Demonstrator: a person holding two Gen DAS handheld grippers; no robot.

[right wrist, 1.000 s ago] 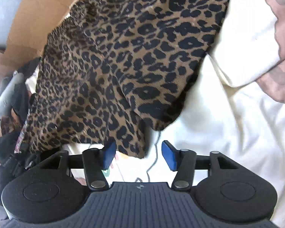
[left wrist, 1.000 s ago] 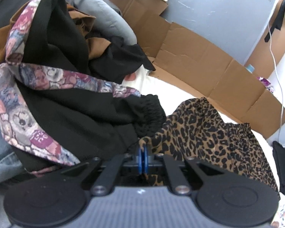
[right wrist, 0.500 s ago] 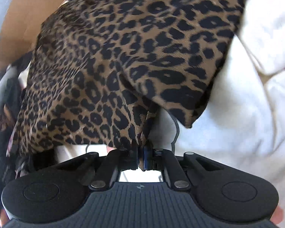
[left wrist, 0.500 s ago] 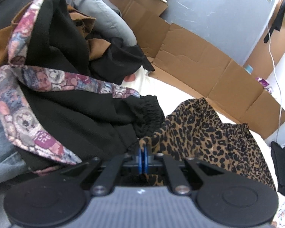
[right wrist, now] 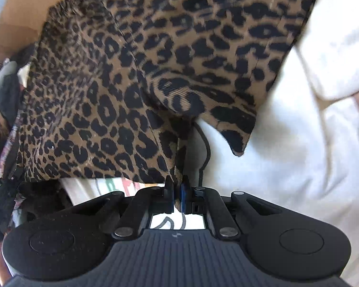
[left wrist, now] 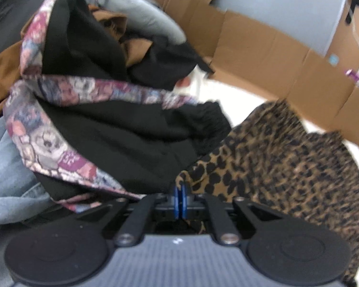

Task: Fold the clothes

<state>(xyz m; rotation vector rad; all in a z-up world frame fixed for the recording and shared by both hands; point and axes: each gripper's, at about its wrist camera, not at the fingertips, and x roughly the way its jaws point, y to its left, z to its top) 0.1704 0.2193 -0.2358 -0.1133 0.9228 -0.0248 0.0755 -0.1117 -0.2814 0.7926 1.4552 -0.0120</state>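
Note:
A leopard-print garment (left wrist: 287,157) spreads across the right of the left wrist view over a white bed sheet (left wrist: 232,91). My left gripper (left wrist: 179,191) is shut on one corner of it, its blue pads pressed together on the fabric. In the right wrist view the same leopard-print garment (right wrist: 131,76) fills the upper left, hanging in folds. My right gripper (right wrist: 177,189) is shut on its lower edge, with cloth pinched between the pads. White bedding (right wrist: 299,143) lies to the right of it.
A heap of clothes stands at the left: a black garment with floral trim (left wrist: 103,124), brown cloth (left wrist: 4,71), a grey garment (left wrist: 141,16), denim (left wrist: 4,181). Flattened cardboard (left wrist: 263,55) lines the grey wall behind the bed. A white pillow (right wrist: 335,47) lies at the right.
My right gripper went from open to shut on the leopard garment's edge and lifted it. The left gripper stayed shut on its corner and shifted a little; the view is now blurred.

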